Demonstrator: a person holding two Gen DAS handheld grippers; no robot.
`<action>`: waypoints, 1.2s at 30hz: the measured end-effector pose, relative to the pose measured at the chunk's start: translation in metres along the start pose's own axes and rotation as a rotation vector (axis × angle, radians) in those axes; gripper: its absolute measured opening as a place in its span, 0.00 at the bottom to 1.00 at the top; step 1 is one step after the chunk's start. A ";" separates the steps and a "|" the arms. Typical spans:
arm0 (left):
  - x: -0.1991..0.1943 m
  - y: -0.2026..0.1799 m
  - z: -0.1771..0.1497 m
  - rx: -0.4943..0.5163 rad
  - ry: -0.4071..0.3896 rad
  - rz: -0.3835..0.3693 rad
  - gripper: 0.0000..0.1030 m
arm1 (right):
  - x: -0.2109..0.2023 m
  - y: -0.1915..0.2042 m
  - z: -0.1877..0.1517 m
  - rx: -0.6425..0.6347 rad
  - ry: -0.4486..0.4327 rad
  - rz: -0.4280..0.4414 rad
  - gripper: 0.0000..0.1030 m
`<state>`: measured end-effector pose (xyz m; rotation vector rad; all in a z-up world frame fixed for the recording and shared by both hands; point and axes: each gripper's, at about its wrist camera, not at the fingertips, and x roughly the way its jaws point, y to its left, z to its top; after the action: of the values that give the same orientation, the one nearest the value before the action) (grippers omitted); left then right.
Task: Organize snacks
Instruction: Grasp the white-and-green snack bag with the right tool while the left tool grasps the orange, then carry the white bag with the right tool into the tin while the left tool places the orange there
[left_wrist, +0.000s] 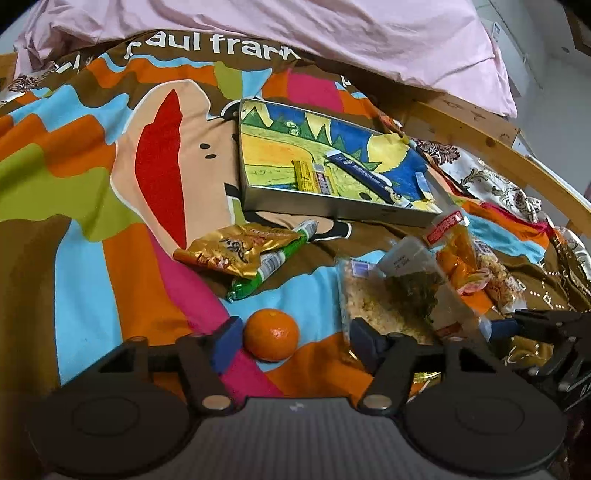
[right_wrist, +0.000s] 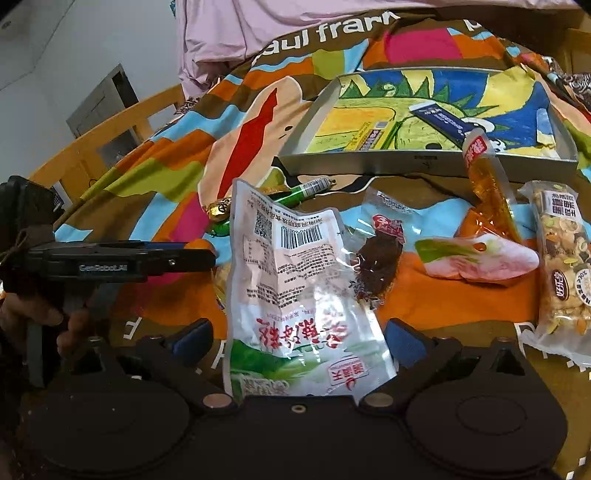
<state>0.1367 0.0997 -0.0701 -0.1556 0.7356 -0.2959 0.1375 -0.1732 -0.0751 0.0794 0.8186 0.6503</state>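
My left gripper (left_wrist: 295, 338) is open, and a mandarin orange (left_wrist: 271, 334) lies on the bedspread between its fingers, close to the left pad. My right gripper (right_wrist: 299, 339) is open around the lower part of a white noodle packet (right_wrist: 295, 295), the pads apart from it. A shallow metal tray (left_wrist: 332, 206) with a colourful drawing holds a yellow bar (left_wrist: 306, 175) and a blue bar (left_wrist: 365, 173); the tray also shows in the right wrist view (right_wrist: 424, 164). A gold packet (left_wrist: 236, 253) lies over a green sausage stick (left_wrist: 273, 262).
More snacks lie right of the noodle packet: a dark jerky pack (right_wrist: 380, 254), a pink-green pouch (right_wrist: 476, 258), an orange jelly pack (right_wrist: 487, 184), a nut bar (right_wrist: 561, 258). A pink quilt (left_wrist: 332, 33) lies behind. A wooden bed rail (left_wrist: 517, 155) runs along the right.
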 end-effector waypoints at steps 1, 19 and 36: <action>0.000 0.001 -0.001 0.001 0.003 0.004 0.59 | 0.000 0.002 -0.001 -0.009 -0.003 -0.004 0.82; 0.003 0.007 -0.004 -0.026 0.012 0.046 0.37 | 0.015 0.000 0.007 0.065 0.006 0.074 0.81; -0.007 -0.012 -0.004 -0.028 0.003 0.113 0.34 | -0.008 0.053 -0.017 -0.285 -0.016 -0.050 0.56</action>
<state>0.1264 0.0904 -0.0656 -0.1397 0.7488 -0.1782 0.0945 -0.1384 -0.0656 -0.1940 0.7034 0.7118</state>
